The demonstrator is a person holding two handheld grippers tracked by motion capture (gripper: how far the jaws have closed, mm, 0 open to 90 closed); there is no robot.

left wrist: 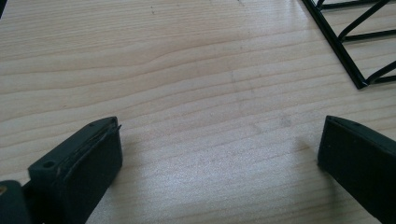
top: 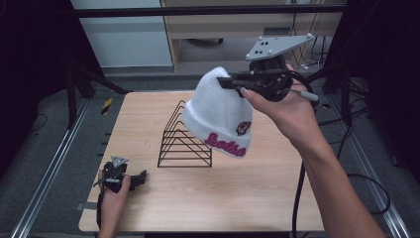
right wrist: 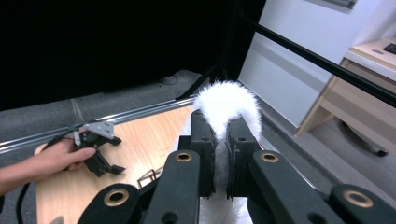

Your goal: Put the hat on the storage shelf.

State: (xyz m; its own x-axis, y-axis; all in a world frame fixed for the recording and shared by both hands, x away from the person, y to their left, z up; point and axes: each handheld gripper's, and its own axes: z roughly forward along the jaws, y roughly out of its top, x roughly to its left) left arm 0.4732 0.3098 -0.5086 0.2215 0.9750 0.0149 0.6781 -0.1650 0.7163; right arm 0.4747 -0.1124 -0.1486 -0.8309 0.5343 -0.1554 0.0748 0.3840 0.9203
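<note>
- The right gripper (top: 233, 83) is held up in the air over the far right part of the wooden table (top: 247, 198), in the person's right hand (top: 289, 111), with its jaws pointing left.
- Its jaws are pressed together on the crown of a white knit hat (top: 220, 116); the right gripper view shows the fluffy white top (right wrist: 227, 105) squeezed between the two black pads.
- The hat hangs below the grip, clear of the tabletop, with its folded cuff lowest. The cuff carries pink lettering (top: 225, 145) and a small round patch (top: 242, 128).
- In the high view the hat overlaps the right side of a black wire rack (top: 181, 144), which stands near the middle of the table; whether the two touch cannot be told.
- The left gripper (top: 141, 178) lies on the near left corner of the table, held by the left hand (top: 114, 201).
- Its jaws are spread wide with only bare wood between them, as the left gripper view shows; a corner of the rack (left wrist: 355, 46) sits at the far right of that view.
</note>
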